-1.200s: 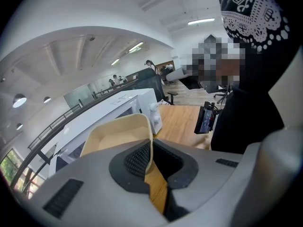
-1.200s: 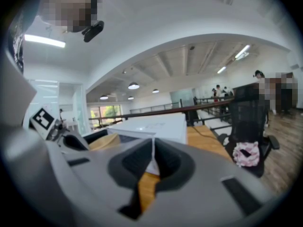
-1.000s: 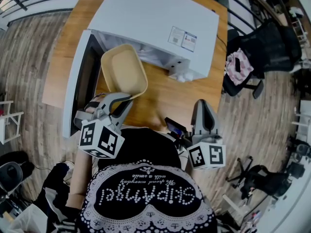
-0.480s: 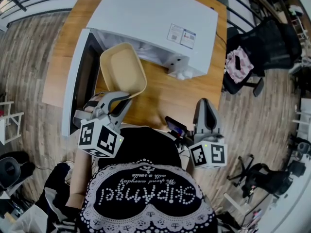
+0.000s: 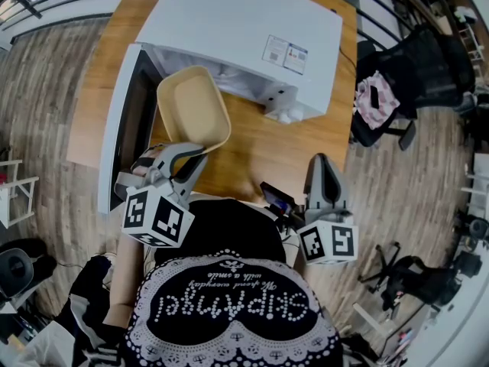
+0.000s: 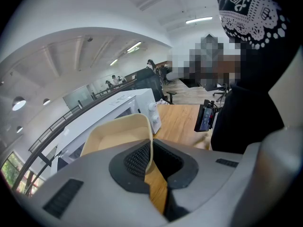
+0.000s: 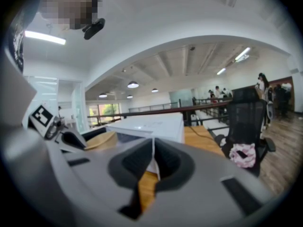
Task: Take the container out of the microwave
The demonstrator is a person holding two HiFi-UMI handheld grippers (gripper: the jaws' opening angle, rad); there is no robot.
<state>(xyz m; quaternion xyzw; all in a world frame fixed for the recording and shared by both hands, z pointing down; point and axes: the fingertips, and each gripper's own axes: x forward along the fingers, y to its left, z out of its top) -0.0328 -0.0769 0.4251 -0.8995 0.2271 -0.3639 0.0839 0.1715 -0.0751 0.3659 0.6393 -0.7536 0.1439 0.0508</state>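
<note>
Your left gripper (image 6: 151, 162) has its fingers (image 6: 136, 159) closed almost fully on the near rim of the container (image 6: 118, 134), the thin beige wall pinched between the two pads. Your right gripper (image 7: 152, 167) has its fingers (image 7: 135, 162) brought together on nothing, and it hangs over the table (image 5: 283, 147) well apart from the container. Working outward, the head view shows the container (image 5: 193, 109) held out from the left gripper (image 5: 187, 157). It lies in front of the microwave (image 5: 244, 29), beside the swung-open door (image 5: 118, 128), with its far end just at the mouth of the cavity. Whether its base rests on the table cannot be told. Against the frames of a second and half a second ago, nothing material has changed. The same rim is still pinched, the container keeps its place and tilt, and both grippers sit where they sat. Only the framing drifts slightly, which reads as a small movement of your head. For the task, this pause suggests the removal is essentially done. The container appears clear of the cavity, and what likely remains is to set it down on the table and let go.
</note>
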